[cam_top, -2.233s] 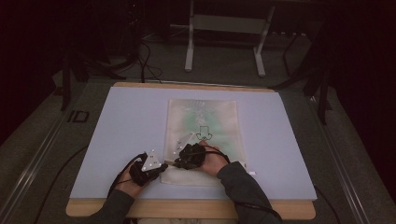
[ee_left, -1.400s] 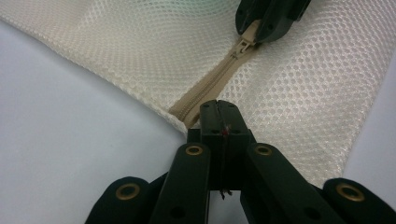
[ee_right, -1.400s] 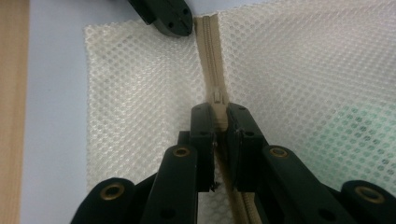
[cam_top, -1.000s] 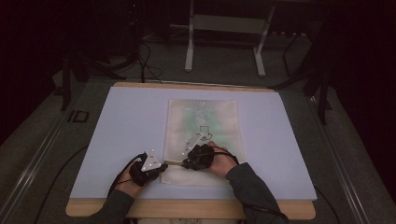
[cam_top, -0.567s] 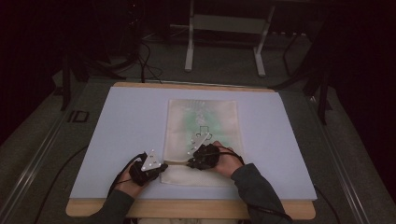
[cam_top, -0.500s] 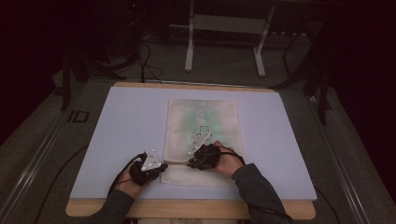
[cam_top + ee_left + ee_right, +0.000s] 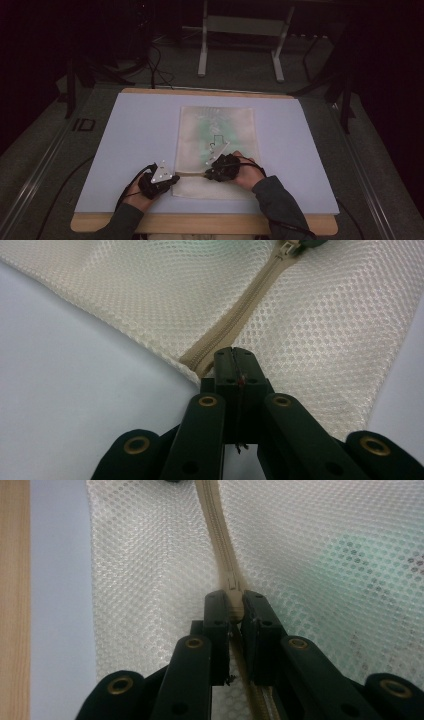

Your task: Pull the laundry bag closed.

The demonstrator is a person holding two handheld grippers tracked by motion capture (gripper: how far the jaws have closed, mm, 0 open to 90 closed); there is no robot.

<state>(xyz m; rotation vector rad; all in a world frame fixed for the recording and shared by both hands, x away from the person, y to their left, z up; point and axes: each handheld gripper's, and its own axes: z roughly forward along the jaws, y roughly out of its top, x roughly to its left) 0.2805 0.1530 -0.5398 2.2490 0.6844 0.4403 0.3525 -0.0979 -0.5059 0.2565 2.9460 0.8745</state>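
A cream mesh bag (image 7: 215, 130) with something green inside lies flat on the lavender mat (image 7: 130, 135). Its beige zipper (image 7: 250, 300) runs across the bag's near end. My left gripper (image 7: 175, 177) is shut on the zipper's end at the bag's left edge (image 7: 233, 352). My right gripper (image 7: 207, 175) points left toward it and is shut on the zipper pull (image 7: 234, 599). The zipper teeth (image 7: 215, 525) between the two grippers are closed. The slider (image 7: 286, 246) appears at the top of the left gripper view.
The mat covers a wooden table whose front edge (image 7: 200, 224) shows beneath my forearms. A strip of wood (image 7: 12, 600) lies left of the bag in the right gripper view. Metal stand legs (image 7: 202, 50) and cables stand on the dark floor beyond the table.
My right gripper has slid to the right along the zipper with the pull in its jaws. The left gripper has kept its hold at the bag's left edge.
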